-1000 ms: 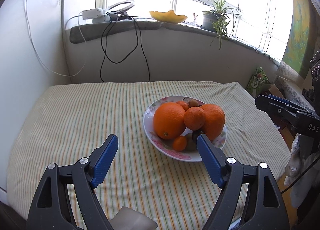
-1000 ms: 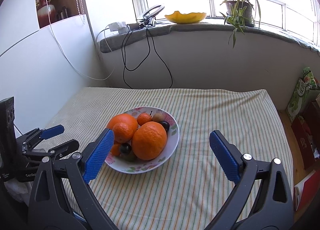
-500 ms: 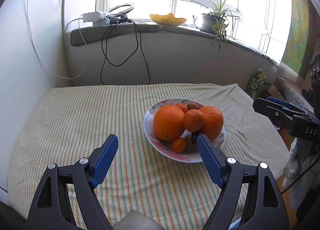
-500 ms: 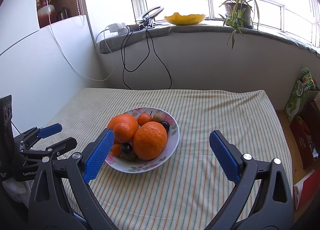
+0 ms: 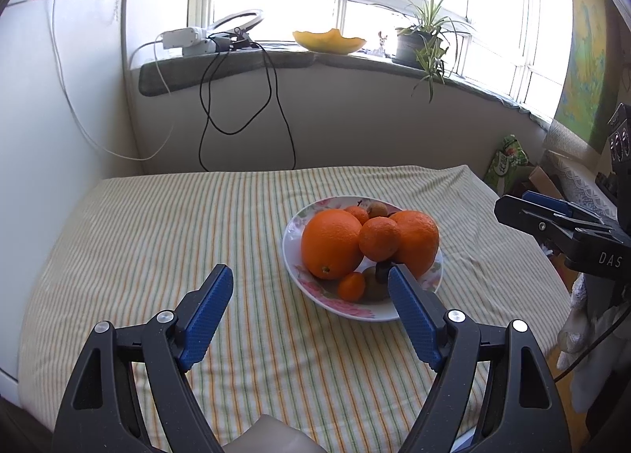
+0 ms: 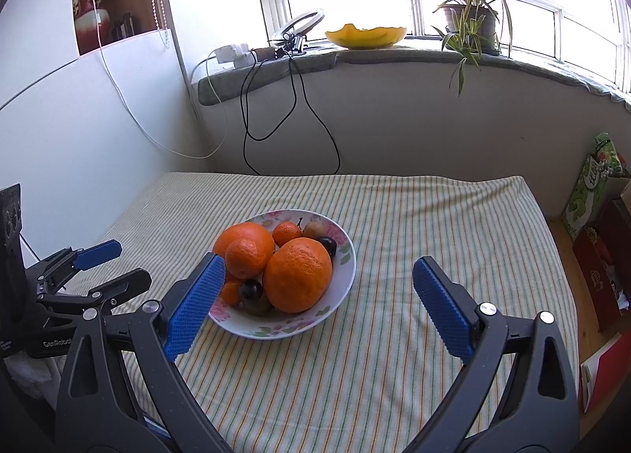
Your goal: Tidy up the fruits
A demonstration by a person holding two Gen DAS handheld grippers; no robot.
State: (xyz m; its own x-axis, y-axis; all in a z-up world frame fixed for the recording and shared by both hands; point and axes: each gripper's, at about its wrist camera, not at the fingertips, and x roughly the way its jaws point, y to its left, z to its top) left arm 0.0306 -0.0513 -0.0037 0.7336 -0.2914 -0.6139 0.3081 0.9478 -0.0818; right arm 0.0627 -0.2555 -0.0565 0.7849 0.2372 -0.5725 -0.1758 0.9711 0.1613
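Still no shift: fruit bowl [image 5: 311, 295], both hand-held grippers open.

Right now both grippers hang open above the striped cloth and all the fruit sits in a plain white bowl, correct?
Not quite: the bowl has a floral rim, as the right wrist view shows. Both the left gripper and right gripper are open over the striped cloth.

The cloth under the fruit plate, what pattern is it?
The cream tablecloth has thin green and orange stripes, clearest in the right wrist view.
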